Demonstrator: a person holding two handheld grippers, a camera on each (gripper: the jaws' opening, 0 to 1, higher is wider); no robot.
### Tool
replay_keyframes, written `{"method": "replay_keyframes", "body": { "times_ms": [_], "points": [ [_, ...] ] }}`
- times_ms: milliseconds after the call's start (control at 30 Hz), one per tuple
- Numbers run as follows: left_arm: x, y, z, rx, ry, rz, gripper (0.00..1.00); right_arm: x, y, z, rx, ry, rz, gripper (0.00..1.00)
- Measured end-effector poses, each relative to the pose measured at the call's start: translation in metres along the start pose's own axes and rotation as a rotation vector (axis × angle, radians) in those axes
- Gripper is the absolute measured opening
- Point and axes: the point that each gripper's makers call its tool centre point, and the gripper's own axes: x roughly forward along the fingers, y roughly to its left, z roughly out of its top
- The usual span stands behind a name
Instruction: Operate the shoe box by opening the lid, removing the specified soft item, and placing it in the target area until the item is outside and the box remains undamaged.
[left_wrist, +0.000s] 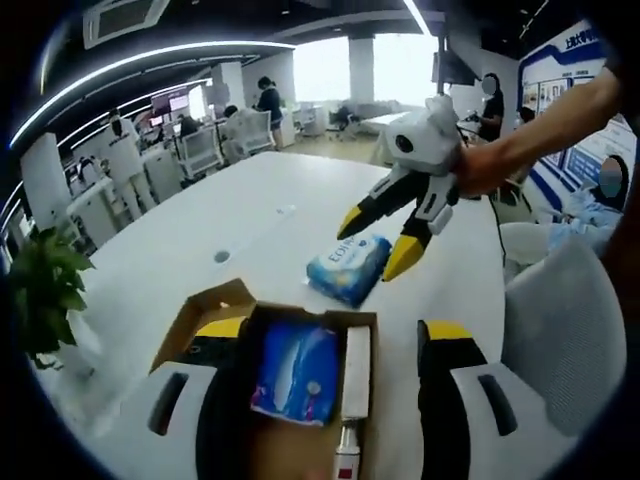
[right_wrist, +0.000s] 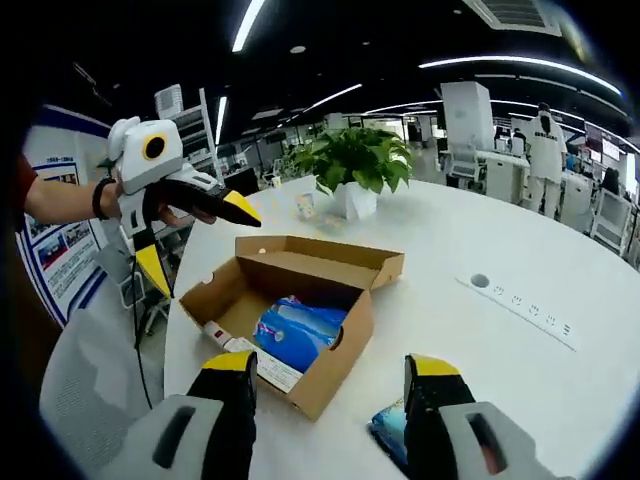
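White round desk (right_wrist: 500, 250) in open office, potted plant (right_wrist: 355, 165) at far edge. Cardboard shoe box (right_wrist: 300, 300) open on desk, lid flap folded back, blue tissue pack (right_wrist: 295, 330) lying inside. Second blue pack (left_wrist: 348, 268) out on desk just beside box. Right gripper (left_wrist: 395, 240) hovering over that pack, jaws spread, holding nothing. Left gripper (right_wrist: 195, 235) raised above box's far side, jaws apart, empty.

Bright ceiling strip lights (right_wrist: 245, 25) and window glare (left_wrist: 385, 68) light the room evenly; fisheye edges bend, slightly soft.
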Motion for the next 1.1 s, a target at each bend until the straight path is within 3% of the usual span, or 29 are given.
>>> {"method": "replay_keyframes", "body": {
  "times_ms": [367,533,667,833,1100],
  "points": [
    [-0.044,0.001,-0.018,-0.102,-0.081,0.085,0.68,0.022,0.04,-0.001,-0.001,-0.006,0.04,0.57],
    [-0.065,0.0,-0.044,-0.163,-0.095,0.119,0.69,0.033,0.058,-0.005,-0.018,0.004,0.065,0.57],
    [-0.078,-0.001,-0.072,-0.2,-0.077,0.149,0.7,0.041,0.065,-0.002,-0.017,0.001,0.074,0.58],
    [-0.094,-0.003,-0.089,-0.241,-0.09,0.191,0.71,0.049,0.072,-0.004,-0.042,0.022,0.086,0.59],
    [-0.105,0.0,-0.1,-0.268,-0.099,0.24,0.72,0.059,0.07,-0.009,-0.1,0.068,0.088,0.59]
  ]
}}
